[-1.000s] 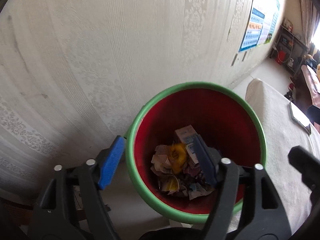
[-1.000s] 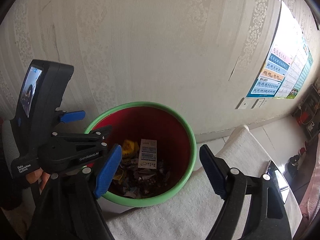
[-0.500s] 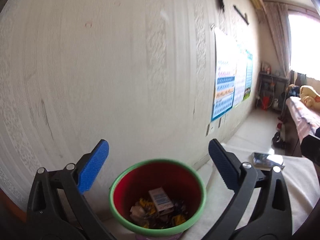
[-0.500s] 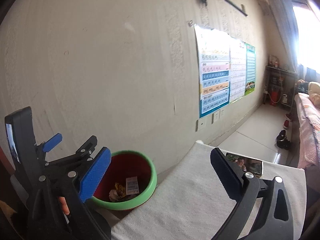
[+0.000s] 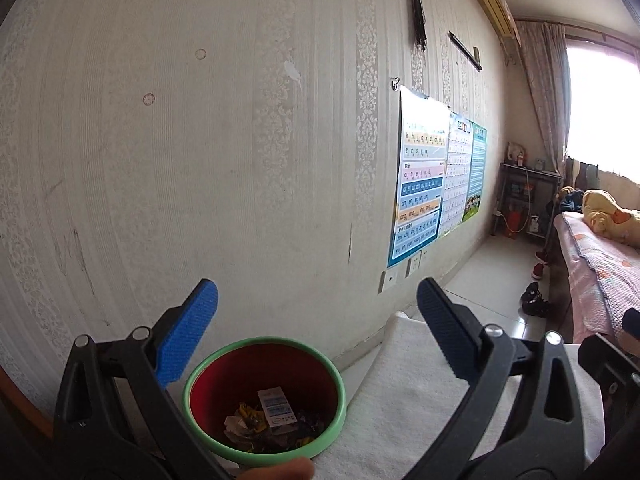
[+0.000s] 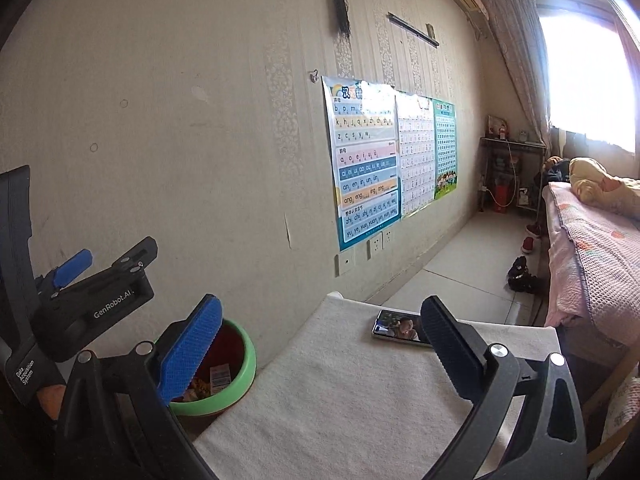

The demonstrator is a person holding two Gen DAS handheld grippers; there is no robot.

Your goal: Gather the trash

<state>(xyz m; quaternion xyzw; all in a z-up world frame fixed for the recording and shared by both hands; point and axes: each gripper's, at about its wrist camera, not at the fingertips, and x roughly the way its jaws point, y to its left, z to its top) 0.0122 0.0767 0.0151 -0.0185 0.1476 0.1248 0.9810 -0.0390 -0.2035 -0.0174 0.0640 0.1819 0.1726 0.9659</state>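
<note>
Trash [image 5: 272, 420] lies in the bin [image 5: 336, 380], low between the left gripper [image 5: 316, 312] fingers, which stand apart and empty; the bin sits left of and below the right gripper [image 6: 320, 328], also spread wide on nothing. No loose scrap shows on the cloth [image 6: 340, 400], only 1 phone [image 6: 400, 328] by the right gripper's right finger, though its near edge is hidden. I'd tilt both grippers down and scan before closing.

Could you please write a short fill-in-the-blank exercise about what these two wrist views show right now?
1. The green-rimmed red plastic bin stands against the ____.
2. The smartphone lies on the white ____-covered surface.
3. The left gripper and the right gripper are both ____.
4. The bin's inside wall is coloured ____.

Missing words: wall; towel; open; red
</note>
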